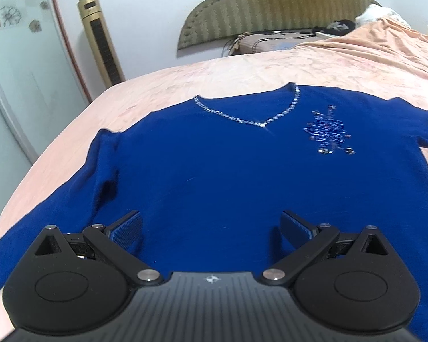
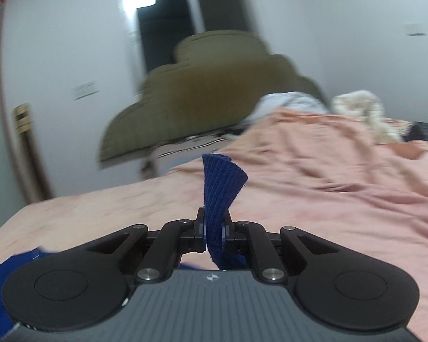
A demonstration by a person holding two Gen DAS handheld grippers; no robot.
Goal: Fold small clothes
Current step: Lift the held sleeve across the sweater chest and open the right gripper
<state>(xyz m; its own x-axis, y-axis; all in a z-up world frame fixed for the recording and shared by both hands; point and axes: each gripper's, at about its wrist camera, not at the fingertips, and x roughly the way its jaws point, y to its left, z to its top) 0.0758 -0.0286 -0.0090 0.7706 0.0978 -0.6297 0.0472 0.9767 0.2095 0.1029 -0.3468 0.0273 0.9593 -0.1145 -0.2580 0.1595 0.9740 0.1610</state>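
Sweater [image 1: 208,165] lies flat on our bed [image 1: 242,68]; our left gripper [image 1: 211,228] hovers wide open, right gripper [image 2: 214,228] pinches its cuff [image 2: 222,188].

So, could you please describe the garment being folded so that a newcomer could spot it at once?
On the pink bedspread, below the olive headboard, a royal-blue sweater lies flat. Unlike the pale bedding heaped by the headboard, it has a sparkly V-neck trim and a beaded flower on the chest.
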